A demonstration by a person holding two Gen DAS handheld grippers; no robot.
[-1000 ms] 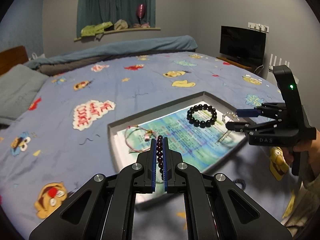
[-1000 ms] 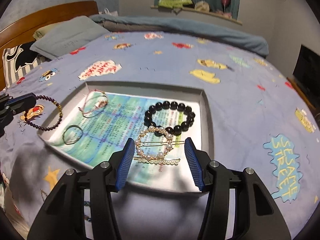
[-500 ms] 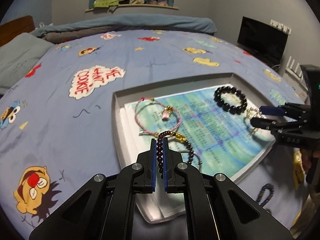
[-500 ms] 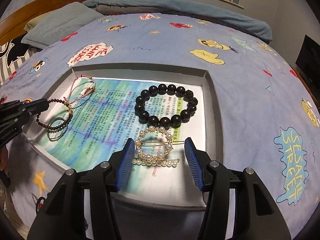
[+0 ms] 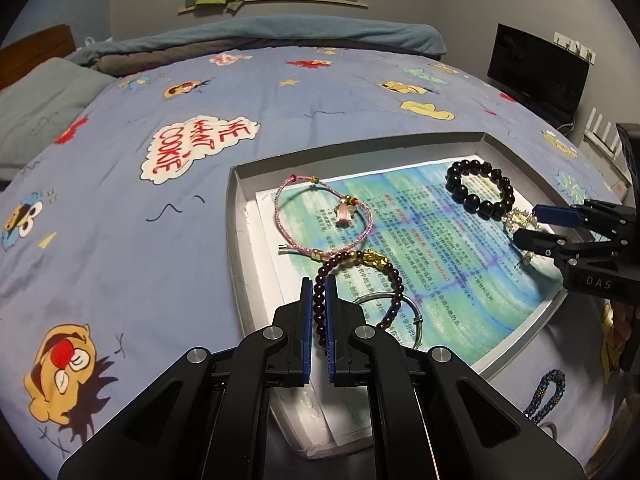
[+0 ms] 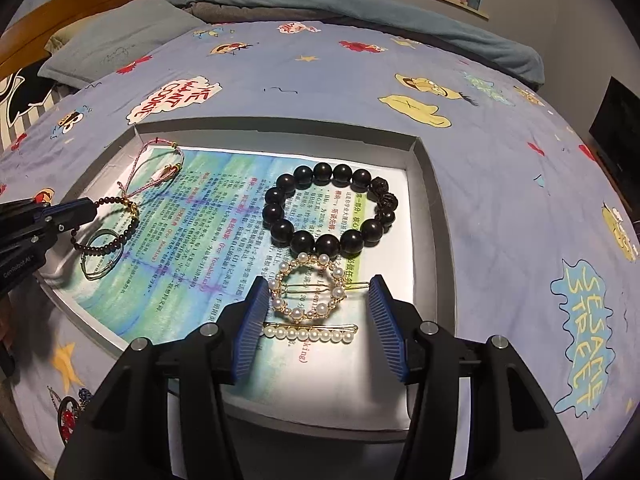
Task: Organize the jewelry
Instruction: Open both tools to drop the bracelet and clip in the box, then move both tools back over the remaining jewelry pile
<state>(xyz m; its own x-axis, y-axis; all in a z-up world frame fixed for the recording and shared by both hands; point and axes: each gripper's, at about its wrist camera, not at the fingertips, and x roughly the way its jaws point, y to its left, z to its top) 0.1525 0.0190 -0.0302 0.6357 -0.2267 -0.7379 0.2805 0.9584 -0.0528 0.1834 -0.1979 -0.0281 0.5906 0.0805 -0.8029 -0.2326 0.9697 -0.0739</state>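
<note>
Since a sec ago the left gripper has come down w/ the dark red bead bracelet from above the bedspread into the grey tray; its far loop w/ the gold charm now lies on the printed sheet, over the thin metal bangle and just beside the pink cord bracelet. Left jaws clenched on the bracelet's near beads. Right gripper hangs at the tray's other end, jaws apart, nothing gripped, straddling the round pearl hair clip; pearl bar pin just in front of it, black bead bracelet touching the clip's far side. Blue bead bracelet lies on the bedspread outside the tray
</note>
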